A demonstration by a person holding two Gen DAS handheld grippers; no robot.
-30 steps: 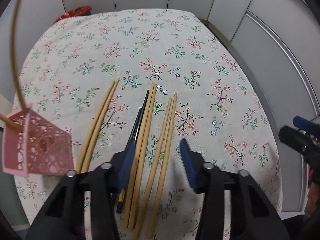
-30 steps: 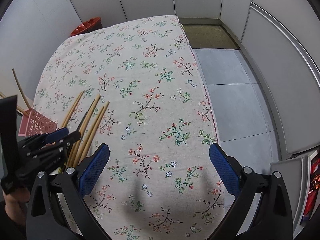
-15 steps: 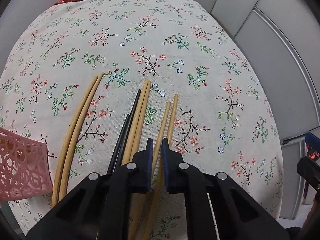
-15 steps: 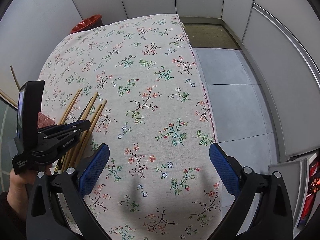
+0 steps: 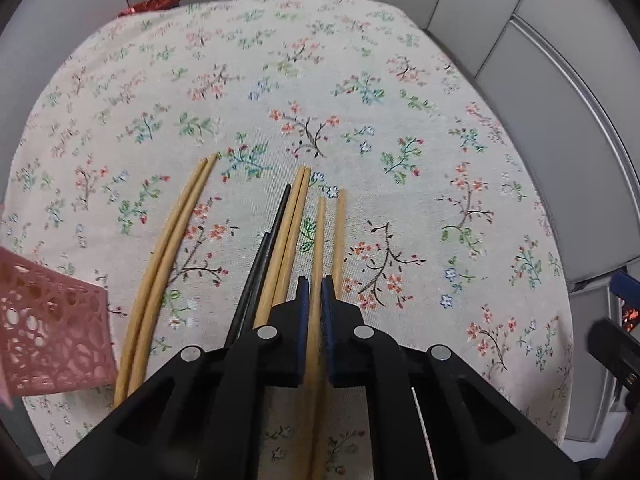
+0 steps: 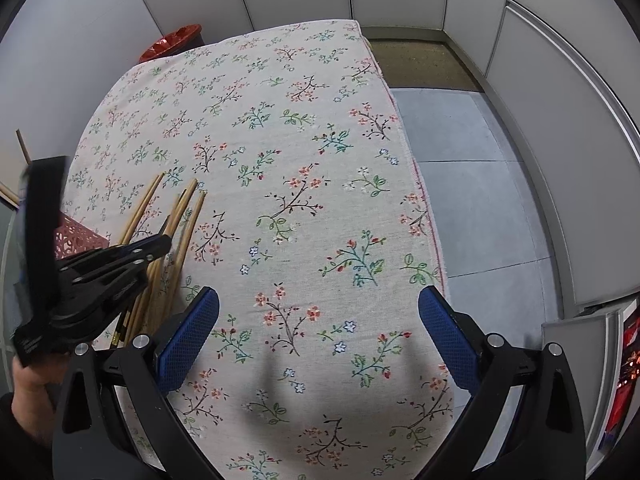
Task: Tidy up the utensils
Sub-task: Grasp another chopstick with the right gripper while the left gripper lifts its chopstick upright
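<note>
Several chopsticks lie side by side on the flowered tablecloth: a wooden pair at the left, a black pair, a wooden pair beside it and a wooden pair at the right. My left gripper is shut on a wooden chopstick of the right pair. Whether its mate is also pinched is hidden by the finger. A pink lattice basket stands to the left. My right gripper hangs open over bare cloth, right of the left gripper.
A red bin stands beyond the far left corner of the table. The table's right edge drops to a grey floor. Grey panel walls enclose the space. A hand holds the left gripper.
The left gripper came down onto the right-hand wooden pair and went from open to shut on a chopstick. The right gripper has stayed open in place.
</note>
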